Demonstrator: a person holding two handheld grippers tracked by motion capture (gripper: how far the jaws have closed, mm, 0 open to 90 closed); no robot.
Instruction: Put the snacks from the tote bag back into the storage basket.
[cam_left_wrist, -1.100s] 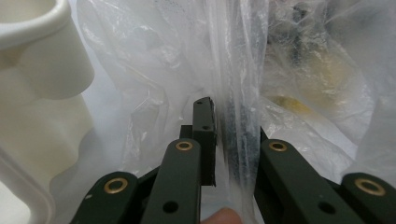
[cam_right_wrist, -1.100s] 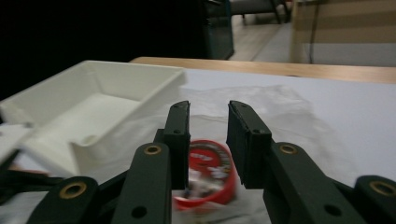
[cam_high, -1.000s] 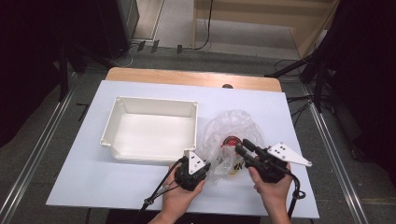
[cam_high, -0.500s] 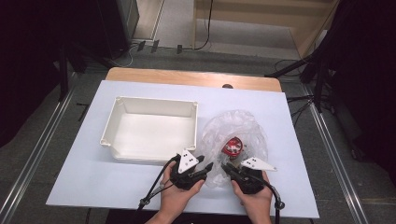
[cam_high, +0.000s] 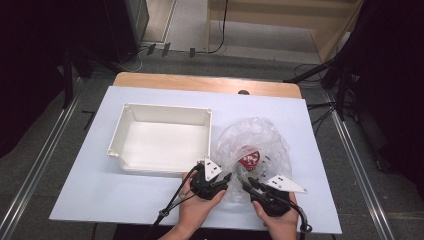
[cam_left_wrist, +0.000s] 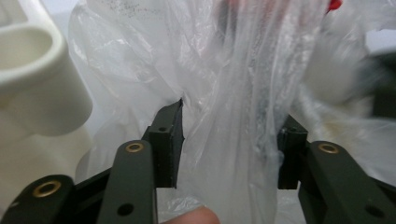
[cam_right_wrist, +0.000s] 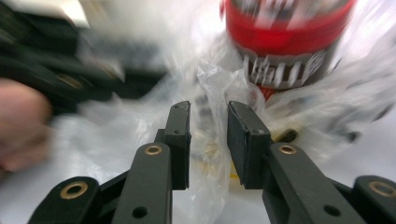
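Observation:
A crumpled clear plastic bag (cam_high: 255, 137) lies on the white table with a red can (cam_high: 248, 159) inside it. Both grippers sit at the bag's near edge, jaws pointing into it. My left gripper (cam_high: 225, 179) has just been opening; in the left gripper view its jaws (cam_left_wrist: 229, 135) stand apart with a fold of the bag (cam_left_wrist: 233, 70) hanging loosely between them. My right gripper (cam_high: 246, 181) closed and has just been opening again. In the right gripper view (cam_right_wrist: 208, 121) a narrow gap holds crumpled film, and the red can (cam_right_wrist: 285, 32) is just beyond.
An empty white tray (cam_high: 120, 135) stands left of the bag, its near corner (cam_left_wrist: 37, 84) close beside the left gripper. The white sheet ends just behind the hands. A wooden strip (cam_high: 200, 82) runs along the far edge.
The right gripper came down and back from over the bag to its near edge. The left gripper stayed in place and its jaws spread apart.

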